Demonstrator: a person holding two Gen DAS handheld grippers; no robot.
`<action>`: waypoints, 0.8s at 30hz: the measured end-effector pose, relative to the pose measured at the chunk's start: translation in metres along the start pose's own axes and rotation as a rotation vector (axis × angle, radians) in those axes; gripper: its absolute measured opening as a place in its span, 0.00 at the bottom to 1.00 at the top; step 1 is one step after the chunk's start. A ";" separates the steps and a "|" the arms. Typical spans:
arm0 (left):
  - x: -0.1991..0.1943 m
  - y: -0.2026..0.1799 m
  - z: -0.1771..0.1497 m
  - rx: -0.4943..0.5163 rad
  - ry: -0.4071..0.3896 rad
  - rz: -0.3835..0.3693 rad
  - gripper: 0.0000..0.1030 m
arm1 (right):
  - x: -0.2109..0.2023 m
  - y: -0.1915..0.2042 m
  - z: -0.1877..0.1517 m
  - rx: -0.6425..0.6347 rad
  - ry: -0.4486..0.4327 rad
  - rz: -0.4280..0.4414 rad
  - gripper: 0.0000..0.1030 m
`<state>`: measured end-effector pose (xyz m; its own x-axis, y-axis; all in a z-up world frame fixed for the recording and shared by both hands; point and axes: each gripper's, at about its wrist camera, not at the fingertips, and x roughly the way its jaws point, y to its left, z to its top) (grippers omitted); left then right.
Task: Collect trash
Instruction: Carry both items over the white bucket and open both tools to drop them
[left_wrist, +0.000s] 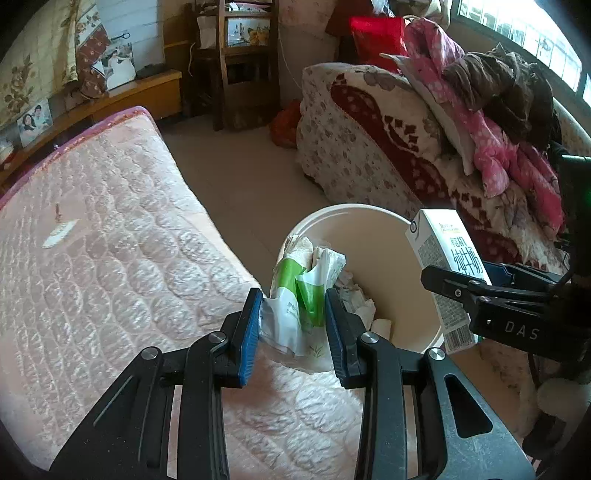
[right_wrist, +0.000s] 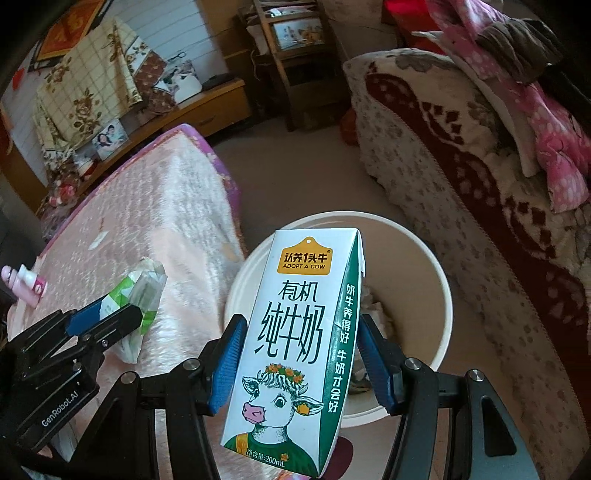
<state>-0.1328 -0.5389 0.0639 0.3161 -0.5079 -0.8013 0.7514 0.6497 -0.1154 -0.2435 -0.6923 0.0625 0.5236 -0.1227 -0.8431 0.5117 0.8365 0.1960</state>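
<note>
Over the bin (left_wrist: 369, 221), both claws tilt down, gripping trash.

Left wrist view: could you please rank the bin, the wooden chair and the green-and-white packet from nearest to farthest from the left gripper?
1. Green-and-white packet, clamped in the left gripper.
2. Bin, just beyond, on the floor.
3. Wooden chair, against the far wall.
</note>
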 end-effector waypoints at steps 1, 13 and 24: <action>0.003 -0.002 0.001 0.002 0.004 -0.002 0.30 | 0.001 -0.002 0.001 0.004 0.000 -0.001 0.57; 0.018 -0.006 0.007 -0.020 0.005 -0.052 0.35 | 0.013 -0.013 0.003 0.032 -0.001 -0.013 0.57; 0.020 -0.007 0.007 -0.038 -0.004 -0.091 0.56 | 0.016 -0.019 0.004 0.063 -0.006 -0.017 0.67</action>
<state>-0.1278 -0.5578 0.0529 0.2496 -0.5680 -0.7842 0.7549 0.6214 -0.2098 -0.2426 -0.7125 0.0474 0.5186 -0.1394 -0.8436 0.5618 0.7993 0.2132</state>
